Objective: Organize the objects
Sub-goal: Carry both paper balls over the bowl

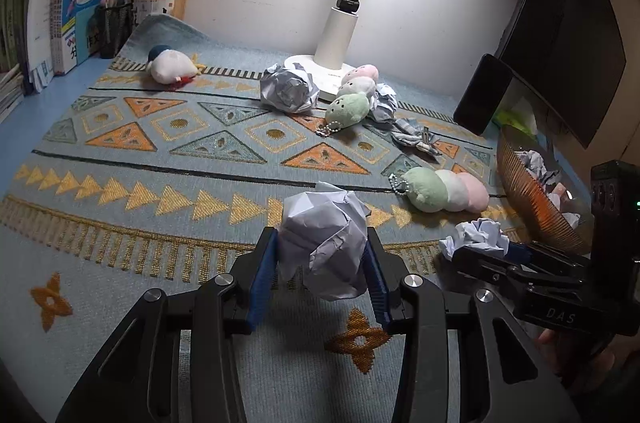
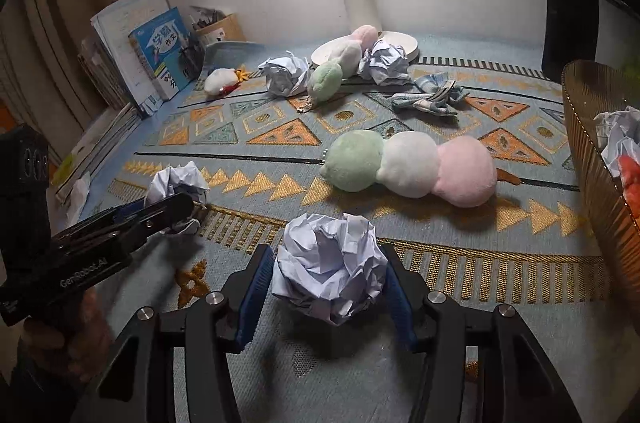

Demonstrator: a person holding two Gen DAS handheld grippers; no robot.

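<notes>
right up front, the left gripper (image 1: 323,259) has its blue fingers (image 1: 262,275) clamped on a crumpled paper ball (image 1: 324,243), lifted clear of the patterned mat (image 1: 160,159), by the look of it. over on the right, the right gripper (image 2: 328,283) has a second paper ball (image 2: 328,267) sitting between its fingers (image 2: 252,295), and here the fingers stand a touch wider than the wad; small gaps show on both sides, so that reads as loose rather than squeezed, and the ball seems to rest on the mat. the copper-coloured basket (image 2: 592,159) at the right edge already holds some crumpled paper and something orange-red, so part of the tidying looks done. plenty left, though: two more paper wads (image 1: 288,91) lie by the lamp base (image 1: 332,75) at the back, a three-ball plush (image 2: 412,167) in green, white and pink lies mid-mat, a second one (image 1: 352,95) leans on the lamp base, a small white plush (image 1: 172,67) sits far left near the books (image 1: 84,7), and a folded bit of cloth (image 2: 432,95) lies beyond the near plush. my read: early to middle of the job, two wads in hand near the basket, most of the clutter untouched.
</notes>
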